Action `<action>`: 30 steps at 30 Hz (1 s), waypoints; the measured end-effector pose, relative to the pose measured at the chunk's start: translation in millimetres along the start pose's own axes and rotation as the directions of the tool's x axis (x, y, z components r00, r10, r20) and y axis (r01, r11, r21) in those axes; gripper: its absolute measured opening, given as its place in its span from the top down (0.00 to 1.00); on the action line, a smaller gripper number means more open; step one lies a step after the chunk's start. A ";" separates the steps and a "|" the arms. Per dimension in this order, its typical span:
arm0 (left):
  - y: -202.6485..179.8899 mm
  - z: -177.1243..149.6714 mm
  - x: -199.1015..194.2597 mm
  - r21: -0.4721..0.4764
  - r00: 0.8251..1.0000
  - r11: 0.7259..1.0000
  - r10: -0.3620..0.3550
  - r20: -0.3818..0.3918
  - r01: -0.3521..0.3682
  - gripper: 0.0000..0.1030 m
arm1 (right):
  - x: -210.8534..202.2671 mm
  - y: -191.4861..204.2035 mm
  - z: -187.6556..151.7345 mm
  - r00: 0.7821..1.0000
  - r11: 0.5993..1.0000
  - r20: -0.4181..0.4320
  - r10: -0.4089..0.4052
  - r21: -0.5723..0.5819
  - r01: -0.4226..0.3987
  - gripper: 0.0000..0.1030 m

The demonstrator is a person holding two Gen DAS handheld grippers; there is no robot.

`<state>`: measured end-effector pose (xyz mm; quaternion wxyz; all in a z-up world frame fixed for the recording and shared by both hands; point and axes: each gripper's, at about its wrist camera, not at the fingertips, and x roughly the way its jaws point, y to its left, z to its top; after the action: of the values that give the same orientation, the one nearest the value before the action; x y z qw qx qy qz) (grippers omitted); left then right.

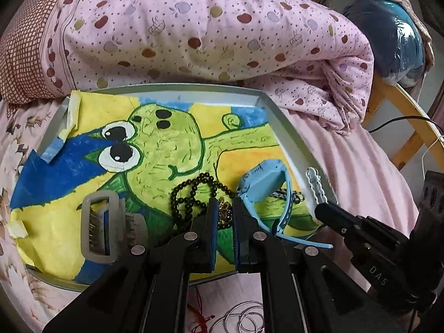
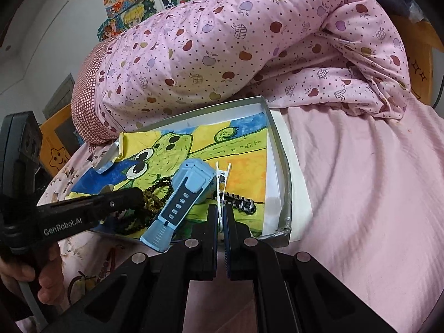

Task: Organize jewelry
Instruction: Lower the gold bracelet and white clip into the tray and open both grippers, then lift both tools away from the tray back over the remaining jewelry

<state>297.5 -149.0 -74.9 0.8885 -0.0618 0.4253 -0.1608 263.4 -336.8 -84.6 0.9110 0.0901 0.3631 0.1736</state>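
Here the white hair clip (image 2: pixel 221 186) is pinched in the closed right claw (image 2: pixel 221 222), low in the frame's middle, over the tray (image 2: pixel 280 149). It is best set down on bare paper right of the blue watch (image 2: pixel 191 183). The left claw (image 1: pixel 223 216), nearly shut on a small gold piece (image 1: pixel 224 213), should be kept off the black beads (image 1: pixel 191 194).

Tray (image 1: pixel 288 138): matt grey metal. Drawing (image 1: pixel 172 138): painted paper, edges rough. Watch (image 1: pixel 263 180): smooth blue plastic. Quilt (image 1: pixel 194 27): soft printed cotton cloth.
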 end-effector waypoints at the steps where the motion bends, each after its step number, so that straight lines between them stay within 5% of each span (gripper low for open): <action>1: -0.6 -1.0 1.0 0.003 1.000 1.000 0.003 -0.002 -0.003 0.93 | 0.0 -0.5 0.2 1.000 1.000 -0.002 -0.001 0.002 0.001 0.95; 15: 2.2 -0.9 1.1 -0.017 1.000 1.000 0.020 -0.008 -0.020 0.87 | -4.2 -7.1 2.1 1.000 1.000 0.004 -0.015 0.022 0.015 0.93; 19: 3.5 -1.7 -8.5 -0.039 1.000 0.999 0.017 0.022 -0.016 0.60 | -11.8 -4.0 5.9 0.999 0.999 0.032 -0.033 0.005 0.033 0.75; 24: 5.4 0.9 -24.4 -0.051 0.999 0.999 0.021 0.043 -0.019 0.55 | -26.4 4.6 12.0 0.996 0.998 0.075 -0.056 -0.034 0.059 0.65; 27: 7.5 1.9 -38.3 -0.062 0.997 0.998 0.030 0.068 -0.026 0.42 | -40.9 11.0 15.5 0.991 0.996 0.119 -0.062 -0.049 0.069 0.50; 30: 8.8 1.3 -57.3 -0.067 0.994 0.997 0.037 0.100 -0.031 0.39 | -59.1 17.7 18.4 0.984 0.996 0.170 -0.057 -0.058 0.067 0.36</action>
<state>267.0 -121.4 -34.1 0.9091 -0.0915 0.3856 -0.1283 231.7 -343.8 -29.0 0.9458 0.0640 0.2816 0.1484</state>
